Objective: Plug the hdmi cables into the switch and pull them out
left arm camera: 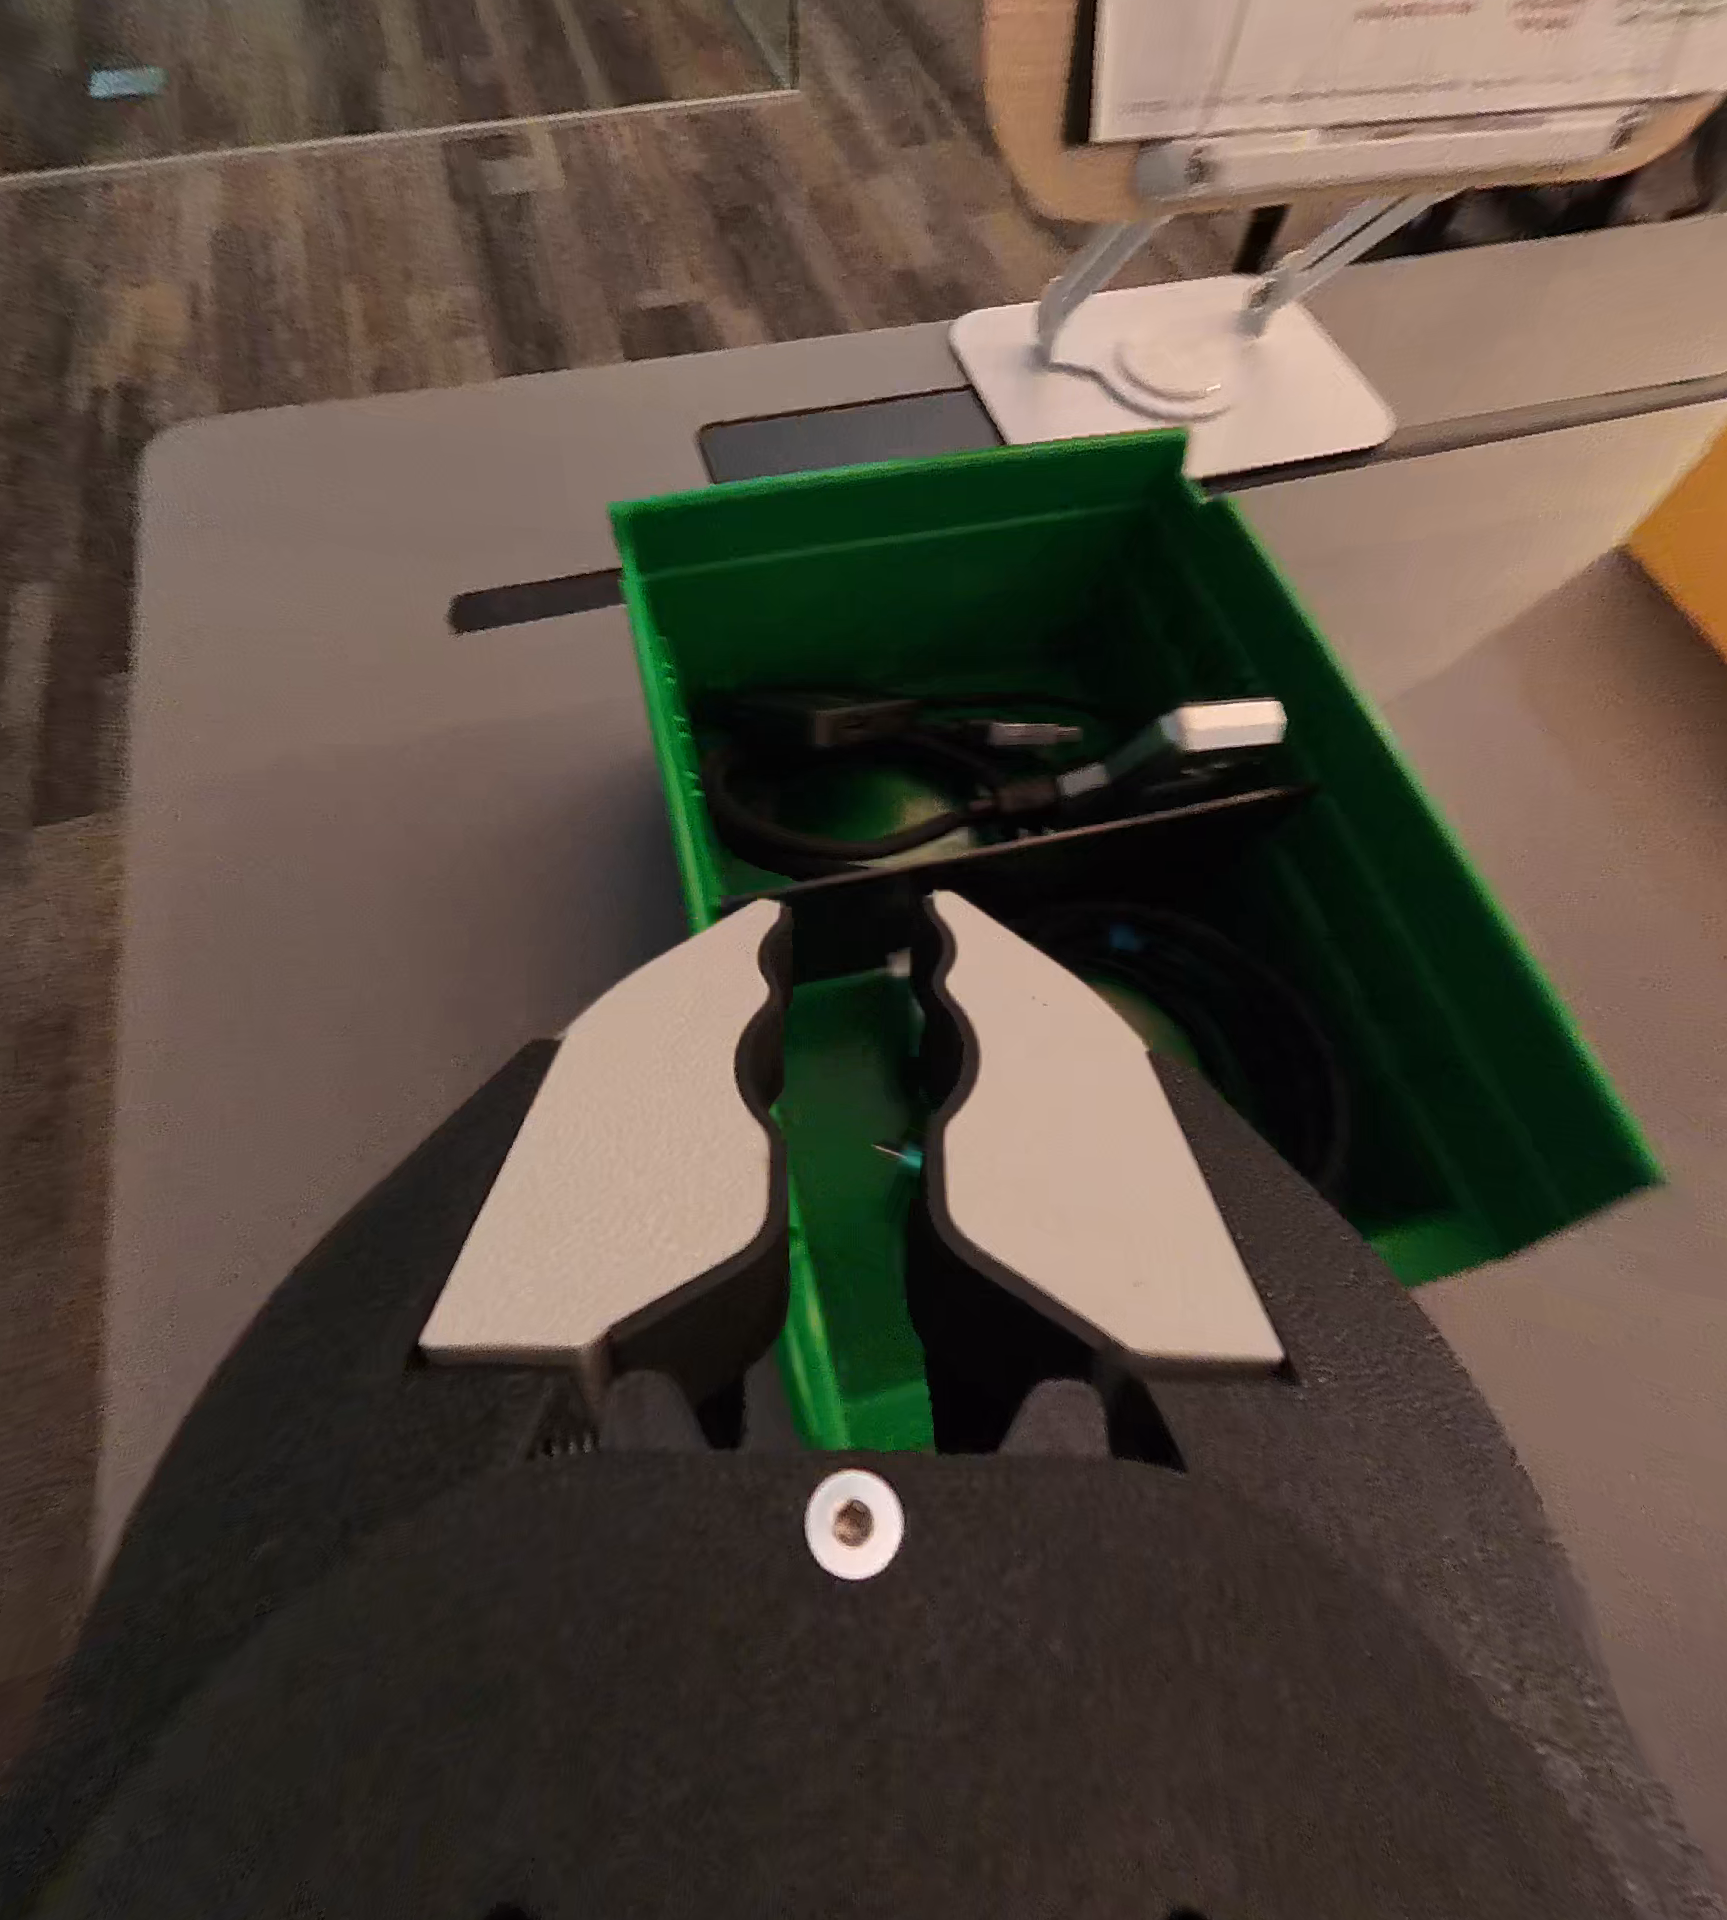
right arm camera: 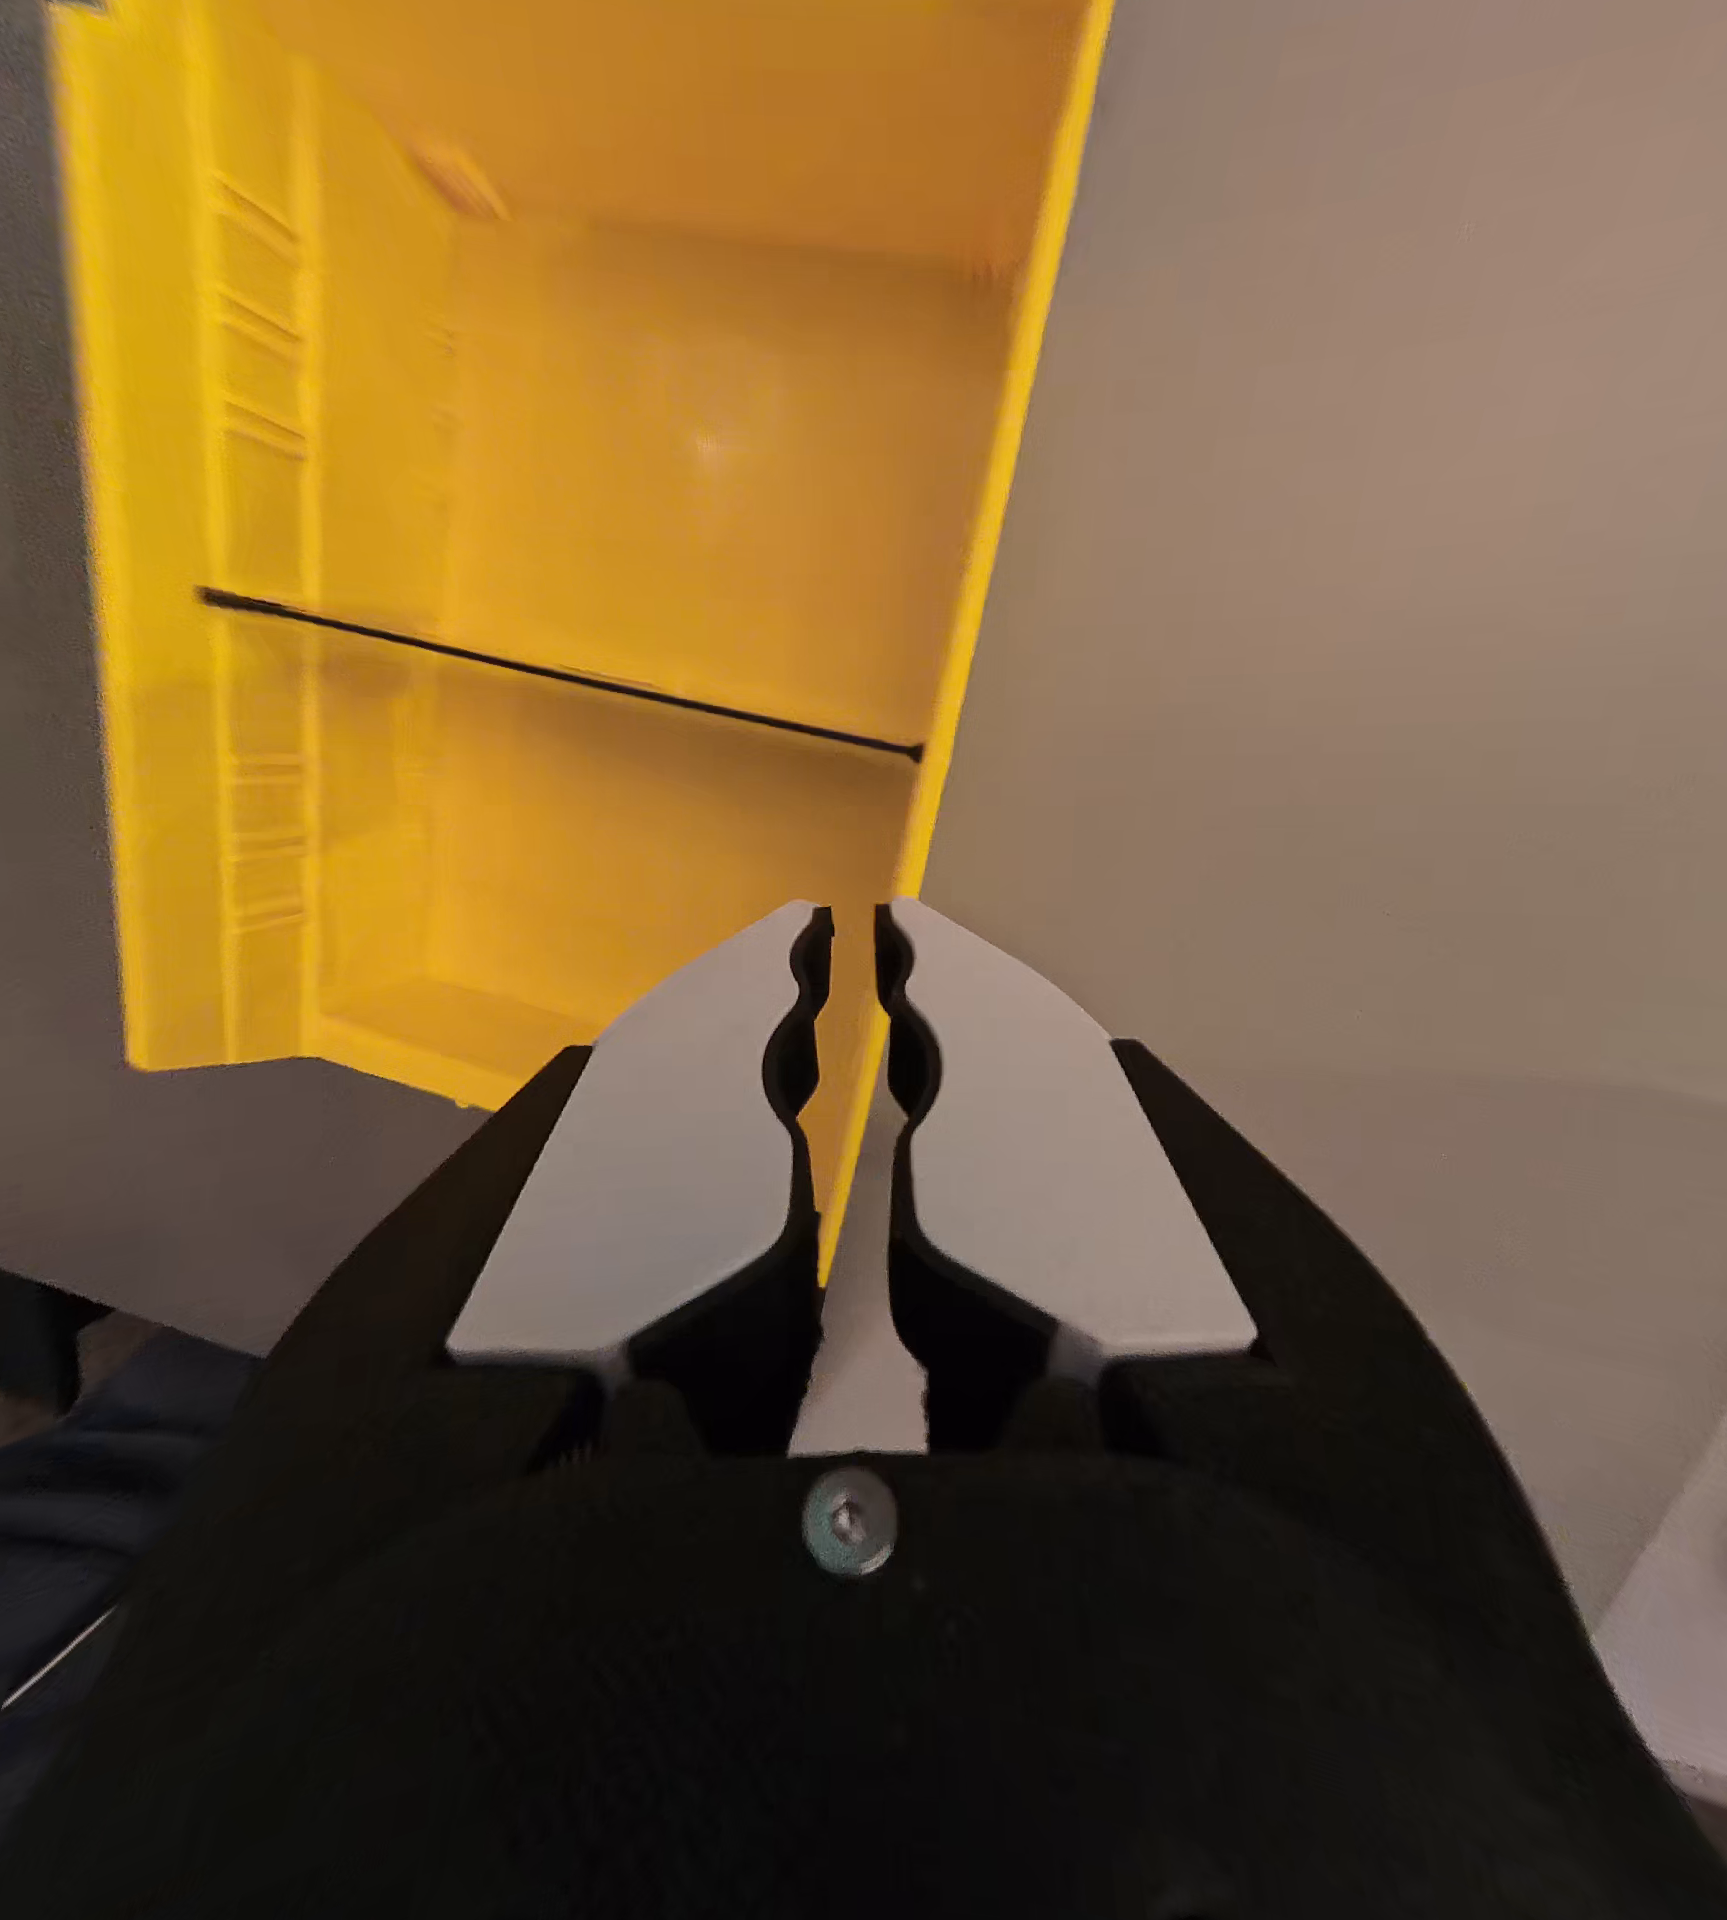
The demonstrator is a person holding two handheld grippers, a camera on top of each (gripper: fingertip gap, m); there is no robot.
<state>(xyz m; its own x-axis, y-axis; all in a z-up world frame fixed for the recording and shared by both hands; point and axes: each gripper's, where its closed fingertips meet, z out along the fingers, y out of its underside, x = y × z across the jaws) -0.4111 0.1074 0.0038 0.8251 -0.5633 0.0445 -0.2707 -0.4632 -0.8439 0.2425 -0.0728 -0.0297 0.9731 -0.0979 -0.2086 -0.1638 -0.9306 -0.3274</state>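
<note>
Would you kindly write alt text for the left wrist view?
The left gripper, jaws slightly apart, reaches over a green bin on a grey table. A black divider splits the bin; black cables and a white plug lie beyond it.

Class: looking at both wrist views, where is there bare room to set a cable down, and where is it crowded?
Free: the grey table left of the green bin, and both compartments of the yellow bin. Crowded: the green bin, with adapters behind its black divider and coiled cable in front.

Warm, dim indoor light; both views motion-blurred, edges distorted.
</note>
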